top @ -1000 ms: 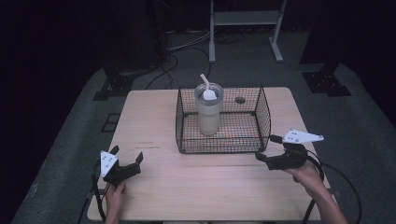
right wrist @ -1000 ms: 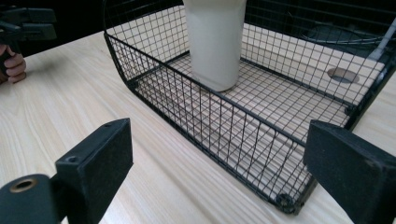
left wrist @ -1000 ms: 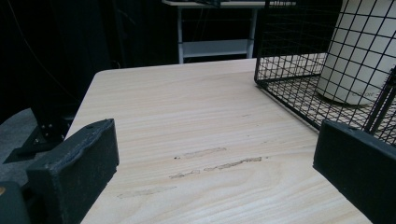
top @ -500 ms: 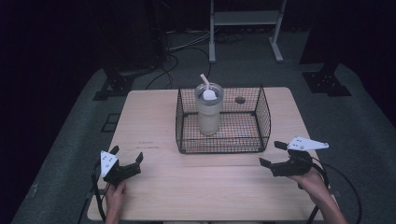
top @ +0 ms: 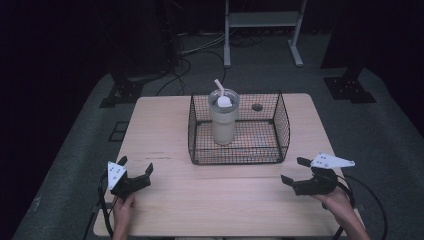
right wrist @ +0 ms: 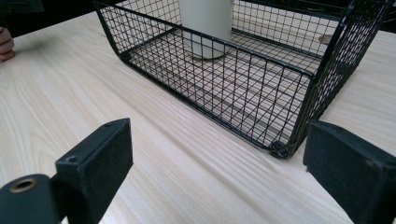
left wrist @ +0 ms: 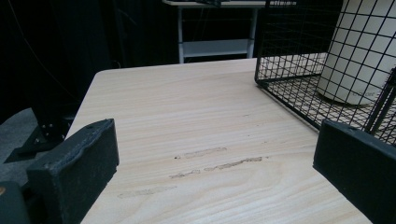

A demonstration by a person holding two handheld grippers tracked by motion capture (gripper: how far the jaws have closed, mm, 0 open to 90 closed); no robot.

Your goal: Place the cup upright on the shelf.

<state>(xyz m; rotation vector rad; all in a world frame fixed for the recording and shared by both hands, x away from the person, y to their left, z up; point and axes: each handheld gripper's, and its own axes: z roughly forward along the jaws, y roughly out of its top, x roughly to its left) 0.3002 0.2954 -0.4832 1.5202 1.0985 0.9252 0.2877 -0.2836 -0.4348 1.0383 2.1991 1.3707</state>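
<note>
High view: cream plastic tumbler with lid and straw (top: pixel 223 120) stands upright inside black wire-mesh basket (top: pixel 239 156), left of its centre. Left gripper (top: pixel 134 173) and right gripper (top: pixel 297 172) rest before basket, jaws spread, empty. Tumbler probably rigid, smooth, top-heavy; grasp mid-body.

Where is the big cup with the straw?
In the high view the cup stands upright inside the black wire basket, in its left half, at the table's far middle.
</note>
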